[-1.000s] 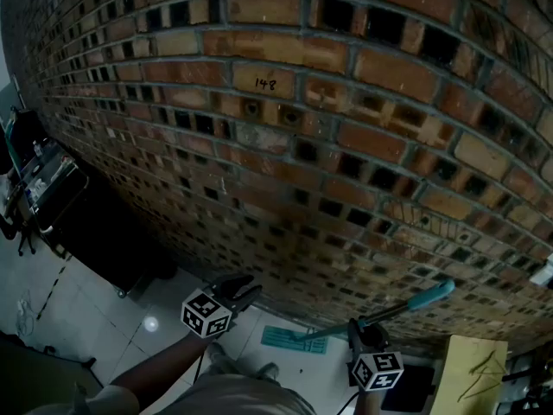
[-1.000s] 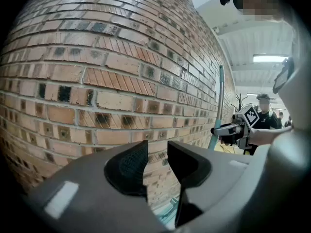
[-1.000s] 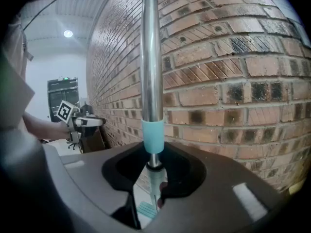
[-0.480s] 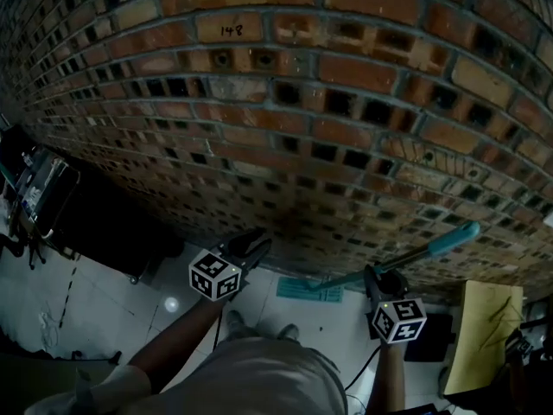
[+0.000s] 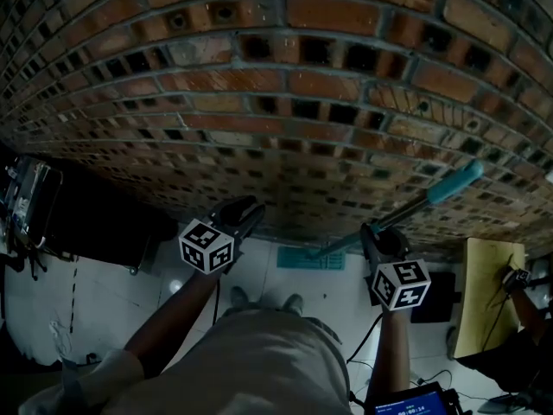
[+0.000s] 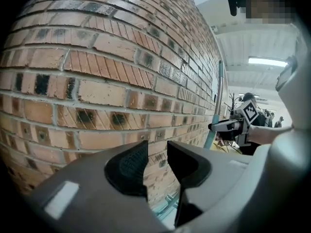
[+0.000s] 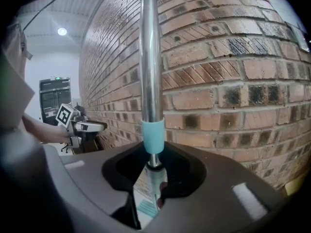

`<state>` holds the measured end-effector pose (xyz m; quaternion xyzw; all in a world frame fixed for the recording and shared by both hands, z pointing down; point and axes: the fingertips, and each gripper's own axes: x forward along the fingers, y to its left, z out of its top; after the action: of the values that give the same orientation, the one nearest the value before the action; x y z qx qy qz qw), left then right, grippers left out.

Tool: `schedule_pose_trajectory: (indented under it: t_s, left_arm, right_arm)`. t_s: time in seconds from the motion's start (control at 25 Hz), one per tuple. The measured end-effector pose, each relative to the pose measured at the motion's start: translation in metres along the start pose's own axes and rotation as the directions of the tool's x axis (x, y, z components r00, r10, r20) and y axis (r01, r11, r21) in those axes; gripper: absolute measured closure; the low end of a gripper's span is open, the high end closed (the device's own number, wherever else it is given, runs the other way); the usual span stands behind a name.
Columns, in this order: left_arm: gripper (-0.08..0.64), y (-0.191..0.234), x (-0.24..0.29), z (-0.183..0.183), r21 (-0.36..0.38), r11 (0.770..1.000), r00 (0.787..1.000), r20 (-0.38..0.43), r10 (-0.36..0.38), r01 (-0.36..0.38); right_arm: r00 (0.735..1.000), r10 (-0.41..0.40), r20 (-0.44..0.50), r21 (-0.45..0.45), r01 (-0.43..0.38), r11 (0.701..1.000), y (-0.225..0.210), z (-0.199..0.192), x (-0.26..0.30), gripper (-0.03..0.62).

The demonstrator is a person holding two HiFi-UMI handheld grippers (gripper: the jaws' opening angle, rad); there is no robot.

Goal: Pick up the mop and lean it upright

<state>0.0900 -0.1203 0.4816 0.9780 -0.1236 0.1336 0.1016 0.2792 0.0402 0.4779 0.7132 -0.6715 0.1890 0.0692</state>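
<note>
Mop (image 7: 151, 57) pinched in right gripper (image 5: 382, 239) (just beside brick wall (image 5: 285, 85)); left gripper (image 6: 156, 152) spread.

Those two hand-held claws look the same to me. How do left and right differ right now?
The right gripper has closed jaws; the left gripper has them slightly apart. The right gripper holds the mop handle; the left gripper holds nothing. Both face the brick wall and carry a marker cube.

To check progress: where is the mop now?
In the head view, the mop is at the right, in the right tongs, before the brick wall.
</note>
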Motion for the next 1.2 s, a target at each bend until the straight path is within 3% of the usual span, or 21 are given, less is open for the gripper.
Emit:
schedule_pose_trajectory:
  t_s: [0.52, 1.2]
  left_arm:
    - [0.419, 0.004, 0.013, 0.006, 0.012, 0.999, 0.999, 0.003, -0.038, 0.038]
    - [0.439, 0.015, -0.004, -0.008, 0.014, 1.000, 1.000, -0.018, 0.022, -0.022]
  right_arm:
    - [1.000, -0.009, -0.005, 0.025, 0.009, 1.000, -0.001, -0.003, 0.007, 0.488]
    - [1.000, -0.003, -0.028, 0.027, 0.004, 1.000, 0.001, -0.018, 0.012, 0.488]
